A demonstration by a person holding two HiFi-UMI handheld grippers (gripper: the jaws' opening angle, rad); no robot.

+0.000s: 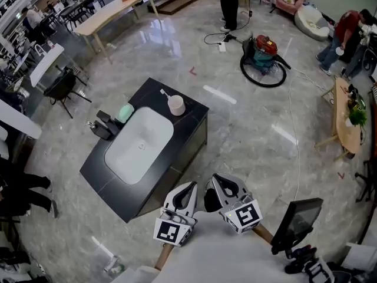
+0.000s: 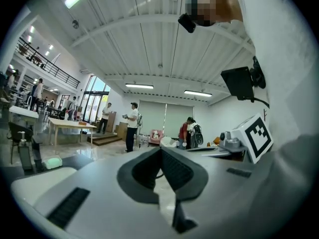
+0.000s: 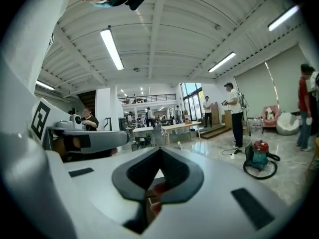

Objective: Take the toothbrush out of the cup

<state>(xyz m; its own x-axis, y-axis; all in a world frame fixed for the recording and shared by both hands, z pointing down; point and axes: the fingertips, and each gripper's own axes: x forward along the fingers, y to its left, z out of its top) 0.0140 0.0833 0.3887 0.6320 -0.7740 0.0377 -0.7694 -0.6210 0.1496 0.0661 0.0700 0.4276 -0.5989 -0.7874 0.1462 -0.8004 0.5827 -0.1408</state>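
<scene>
1. Approach is the step in hand, by my reading: nothing has been touched yet. The toothbrush (image 1: 165, 94) stands in the pink cup (image 1: 176, 105) at the far corner of the black counter (image 1: 194, 118), just beyond the white basin (image 1: 140, 144).
2. Both tools are held low in the head view, near the counter's closest corner and well apart from the cup. The left gripper (image 1: 187, 188) has its jaws together with nothing between them, and so does the right gripper (image 1: 223, 182).
3. The next move calls for carrying one gripper across the basin to the cup, parting its jaws, and lining them up on the brush handle above the rim. The other gripper could steady the cup, since a light cup may tip or lift with the brush.
4. Only the head view shows the cup and brush. Neither gripper view has them in sight, as both look out level across the hall.
5. The left gripper view shows its own closed left gripper (image 2: 160, 151), and at its left edge a tap (image 2: 24, 153) and a green pad (image 2: 52, 162) on the counter.
6. The right gripper view shows the shut right gripper (image 3: 159, 152) and a vacuum cleaner (image 3: 259, 157) on the floor, but no part of the counter that I can make out.
</scene>
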